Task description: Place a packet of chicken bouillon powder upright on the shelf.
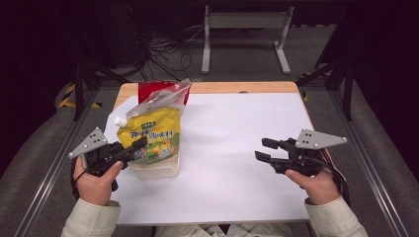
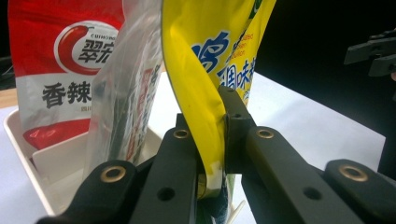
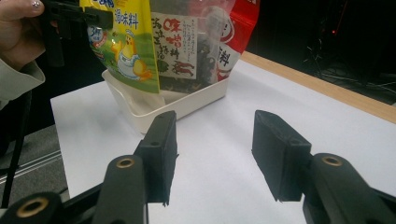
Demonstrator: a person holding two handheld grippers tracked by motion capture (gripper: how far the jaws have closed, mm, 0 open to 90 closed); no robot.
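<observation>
Item: yellow pouch (image 2: 205, 60), standing in the white tray (image 1: 155, 171) (far-left of table). Your left gripper (image 2: 219, 140) clamps its edge; your right gripper (image 3: 212, 154) hangs wide, unloaded.

Bright white table (image 1: 237, 148); dark surroundings; soft blur throughout

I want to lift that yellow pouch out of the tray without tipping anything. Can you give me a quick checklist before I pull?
1. Left tongs shut on the yellow pouch: ok, they pinch its edge.
2. Right tongs open and empty: ok.
3. Right tongs clear of the tray: ok, apart over white paper.
4. Clear bag free of the pouch: not ok, it leans against it.
5. Red bag stable behind: cannot tell.
6. Tray held down: not ok, nothing holds it.
</observation>
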